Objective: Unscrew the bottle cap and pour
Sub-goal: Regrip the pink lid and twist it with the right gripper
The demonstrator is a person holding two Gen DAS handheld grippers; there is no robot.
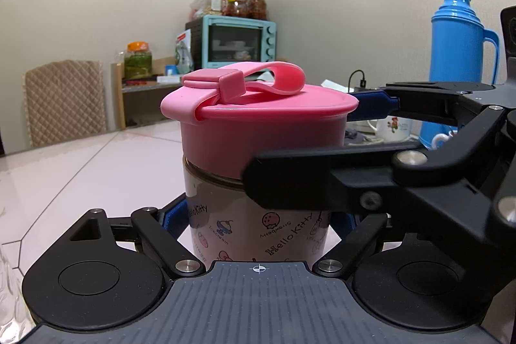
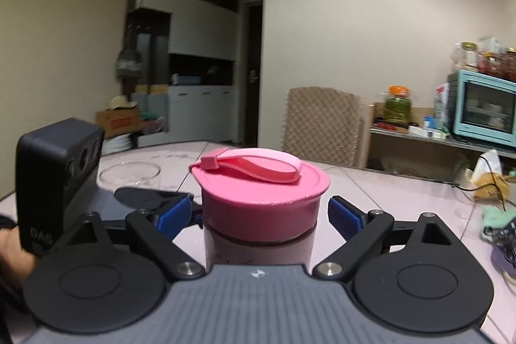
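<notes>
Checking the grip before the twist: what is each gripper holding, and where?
Left gripper clamps the bottle by its body, below the cap. Right gripper straddles the pink cap with its pads apart from it, holding nothing.

Beige walls surround a pale tiled table (image 2: 403, 182); behind it stand a quilted chair (image 2: 322, 124), and, beside the chair, a turquoise toaster oven (image 2: 483, 108).
</notes>
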